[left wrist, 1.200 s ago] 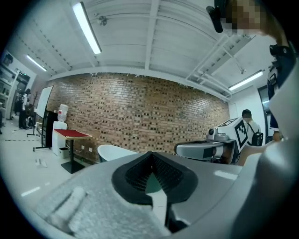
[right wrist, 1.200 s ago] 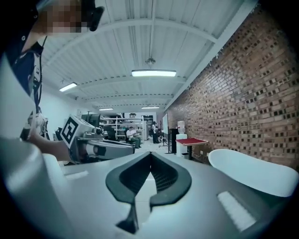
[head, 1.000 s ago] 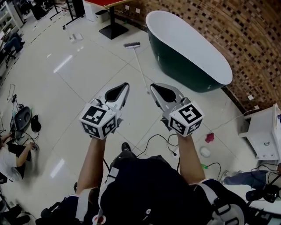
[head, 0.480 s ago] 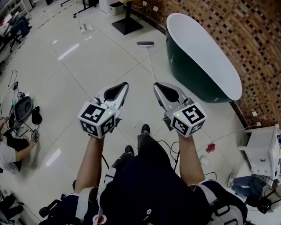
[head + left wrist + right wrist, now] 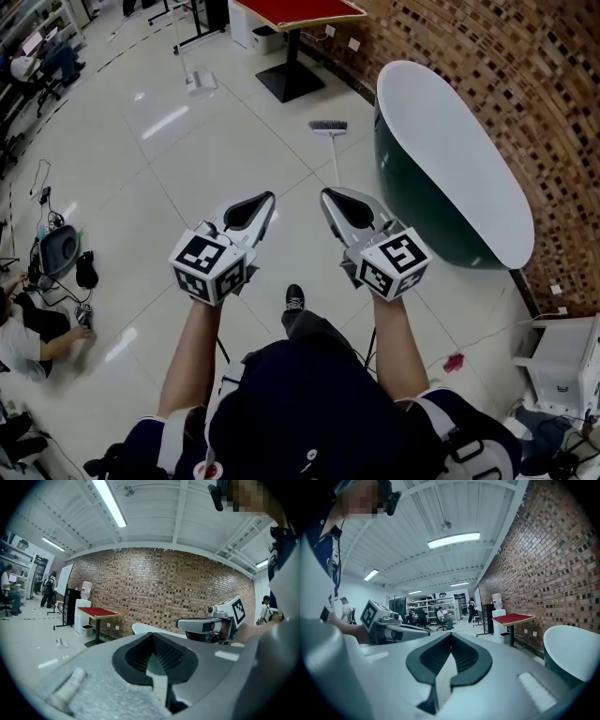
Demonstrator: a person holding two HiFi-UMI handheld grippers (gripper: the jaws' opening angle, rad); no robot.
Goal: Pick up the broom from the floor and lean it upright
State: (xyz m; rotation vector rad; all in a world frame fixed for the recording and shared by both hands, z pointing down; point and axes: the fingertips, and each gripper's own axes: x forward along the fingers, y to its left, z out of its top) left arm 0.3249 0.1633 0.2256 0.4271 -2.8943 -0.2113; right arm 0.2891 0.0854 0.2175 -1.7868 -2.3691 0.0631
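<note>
Left gripper (image 5: pixel 268 198): jaws clenched together, nothing between them. Right gripper (image 5: pixel 327 193): jaws clenched, empty. Both are held side by side above the tiled floor (image 5: pixel 187 178). The broom (image 5: pixel 333 155) lies flat on the floor ahead of them, beside the bathtub (image 5: pixel 450 159), brush head farthest away.

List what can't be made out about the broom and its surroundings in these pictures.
- Head view: the broom has the near end of its handle running under the right gripper, so where it stops is hidden.
- Both gripper views: the broom is absent; each gripper's own body covers the floor.
- Head view: the bristles are too small to judge.
- Head view: the person on the floor is cut off by the left edge.
</note>
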